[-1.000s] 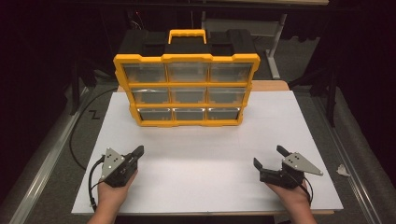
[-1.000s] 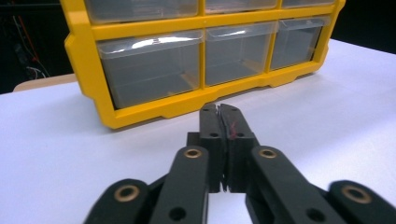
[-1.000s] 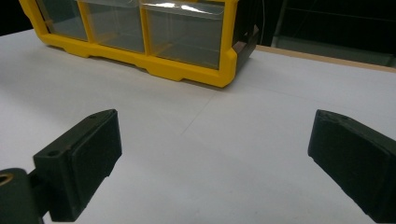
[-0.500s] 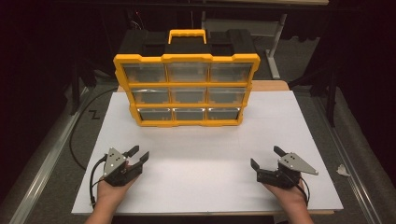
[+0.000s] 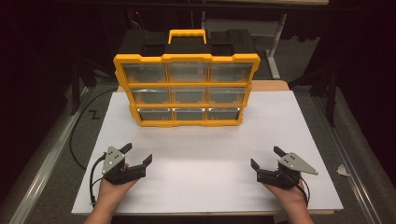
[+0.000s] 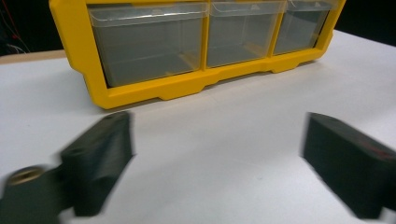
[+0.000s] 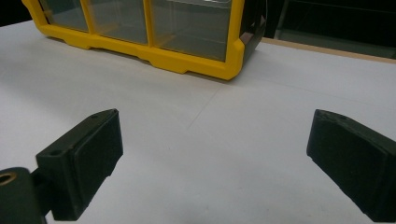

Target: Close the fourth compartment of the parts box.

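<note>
A yellow and black organiser [image 5: 187, 88] with clear drawers stands upright at the back of the white board [image 5: 205, 154]. My left gripper [image 5: 137, 153] rests near the front left of the board, far short of the organiser. Its jaws have just been opening and now stand wide apart with nothing between them. In the left gripper view the left gripper [image 6: 217, 140] faces the bottom row of drawers [image 6: 149, 44]. My right gripper [image 5: 265, 156] sits near the front right, open and empty. The right gripper view has the right gripper [image 7: 217, 126] pointing at the organiser's lower right corner [image 7: 229, 63].
The board lies on a wooden table whose edge [image 5: 275, 86] shows behind the organiser. A black cable [image 5: 77, 135] loops over the floor at the left. A small white scrap [image 5: 343, 170] lies on the floor at the right.
The left gripper's jaws went from shut to wide open. Both hands stayed nearly where they were, and the right gripper stayed open.
</note>
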The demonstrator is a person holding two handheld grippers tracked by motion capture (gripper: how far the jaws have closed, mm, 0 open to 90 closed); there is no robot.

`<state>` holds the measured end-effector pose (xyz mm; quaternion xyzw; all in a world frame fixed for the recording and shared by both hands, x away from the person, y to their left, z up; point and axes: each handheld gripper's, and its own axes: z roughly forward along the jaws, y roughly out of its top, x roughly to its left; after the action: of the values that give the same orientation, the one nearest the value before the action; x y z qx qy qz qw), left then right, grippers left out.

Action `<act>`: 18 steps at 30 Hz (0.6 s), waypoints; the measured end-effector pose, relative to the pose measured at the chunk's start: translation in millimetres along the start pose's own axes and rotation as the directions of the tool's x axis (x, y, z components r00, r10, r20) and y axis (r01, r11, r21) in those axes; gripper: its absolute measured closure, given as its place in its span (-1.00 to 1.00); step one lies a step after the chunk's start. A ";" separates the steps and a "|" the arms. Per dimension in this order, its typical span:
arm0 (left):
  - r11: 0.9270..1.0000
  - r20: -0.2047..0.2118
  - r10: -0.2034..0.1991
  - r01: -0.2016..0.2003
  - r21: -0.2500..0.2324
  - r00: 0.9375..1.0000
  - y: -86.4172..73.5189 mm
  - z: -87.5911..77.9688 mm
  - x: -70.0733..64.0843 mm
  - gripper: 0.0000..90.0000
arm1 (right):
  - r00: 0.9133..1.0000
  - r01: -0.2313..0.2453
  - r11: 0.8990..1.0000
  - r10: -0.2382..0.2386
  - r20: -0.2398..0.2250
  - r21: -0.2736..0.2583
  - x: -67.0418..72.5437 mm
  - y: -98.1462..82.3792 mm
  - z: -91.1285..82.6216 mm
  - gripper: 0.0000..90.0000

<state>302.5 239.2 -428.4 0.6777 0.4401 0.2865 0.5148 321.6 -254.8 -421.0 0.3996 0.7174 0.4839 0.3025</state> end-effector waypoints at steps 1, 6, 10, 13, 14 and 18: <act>1.000 0.002 -0.005 0.004 0.006 1.000 0.6 0.3 0.2 -0.99 | 1.000 0.001 1.000 -0.001 -0.001 0.000 0.2 0.1 0.1 -0.89; 1.000 0.005 -0.007 0.007 0.010 1.000 2.0 -1.2 0.7 -1.00 | 1.000 0.000 1.000 0.000 -0.005 0.001 0.7 -0.2 0.6 -0.89; 1.000 0.001 0.009 -0.009 0.020 1.000 1.0 -0.6 1.2 -1.00 | 1.000 0.010 1.000 -0.010 -0.011 -0.013 1.1 1.3 -0.7 -0.89; 1.000 -0.004 0.006 -0.006 0.014 1.000 0.9 -0.4 1.4 -1.00 | 1.000 0.010 1.000 -0.010 -0.012 -0.017 0.2 1.4 -1.2 -0.89; 1.000 -0.004 0.004 -0.004 0.013 1.000 0.9 -0.3 1.4 -1.00 | 1.000 0.009 1.000 -0.009 -0.012 -0.019 -0.5 1.3 -1.3 -0.89; 1.000 -0.005 0.006 -0.006 0.020 1.000 0.5 0.1 1.1 -1.00 | 1.000 0.003 1.000 -0.003 -0.011 -0.022 -3.1 0.7 -1.6 -0.89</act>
<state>303.2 240.2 -428.0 0.6833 0.4423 0.2855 0.5059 322.0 -258.1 -419.7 0.3925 0.7143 0.4934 0.3037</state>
